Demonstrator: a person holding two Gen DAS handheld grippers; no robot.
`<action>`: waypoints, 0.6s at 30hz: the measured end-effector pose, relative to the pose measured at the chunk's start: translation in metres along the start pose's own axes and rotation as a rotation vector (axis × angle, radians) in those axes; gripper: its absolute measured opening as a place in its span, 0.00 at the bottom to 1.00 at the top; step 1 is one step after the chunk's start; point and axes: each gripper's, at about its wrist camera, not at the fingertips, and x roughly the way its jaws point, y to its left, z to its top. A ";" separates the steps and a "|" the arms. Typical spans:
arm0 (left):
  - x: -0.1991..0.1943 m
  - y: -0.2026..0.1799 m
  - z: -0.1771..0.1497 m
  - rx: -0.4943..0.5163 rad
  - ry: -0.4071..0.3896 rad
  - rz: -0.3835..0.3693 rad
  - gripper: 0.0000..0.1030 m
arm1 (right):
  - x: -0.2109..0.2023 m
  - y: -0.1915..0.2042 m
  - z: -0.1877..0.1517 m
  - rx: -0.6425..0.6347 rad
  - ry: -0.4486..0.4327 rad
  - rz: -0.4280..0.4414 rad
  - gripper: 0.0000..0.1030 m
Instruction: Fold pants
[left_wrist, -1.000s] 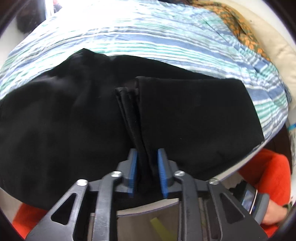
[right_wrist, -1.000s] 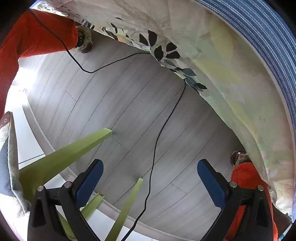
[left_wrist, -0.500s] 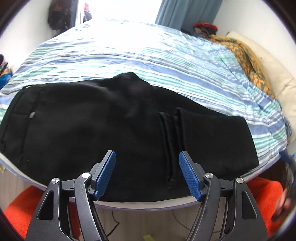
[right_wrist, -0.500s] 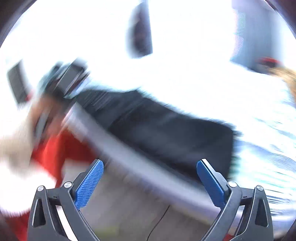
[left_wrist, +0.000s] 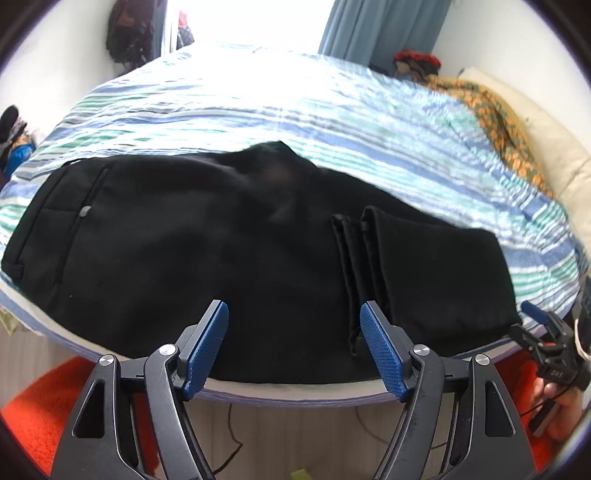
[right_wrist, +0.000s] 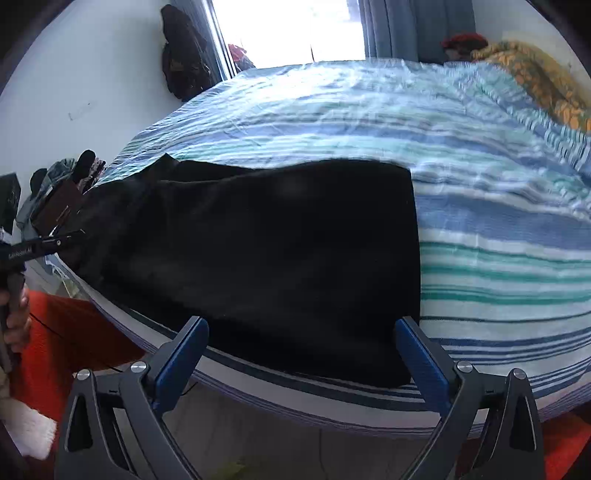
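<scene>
Two grippers, L & R, hover w/ jaws wide, nothing held; L's have just been opening. Black pants lie folded along the near edge of the striped bed.

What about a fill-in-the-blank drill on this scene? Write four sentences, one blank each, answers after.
1. The black pants lie on a bedspread patterned with ____.
2. The left hand-held gripper has just been opening, and between its blue pads is ____.
3. The right hand-held gripper hovers with its jaws ____.
4. By the pillow lies an ____ patterned blanket.

Missing words: stripes; nothing; open; orange
</scene>
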 end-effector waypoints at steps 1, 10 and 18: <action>-0.002 0.003 -0.001 -0.010 -0.010 0.008 0.76 | -0.008 0.003 0.004 -0.023 -0.043 -0.012 0.97; -0.013 0.026 -0.003 -0.049 -0.047 0.191 0.80 | 0.006 -0.004 0.008 0.018 0.002 -0.025 0.98; -0.053 0.136 -0.009 -0.461 -0.196 0.270 0.80 | -0.016 -0.014 0.005 0.069 -0.055 -0.053 0.98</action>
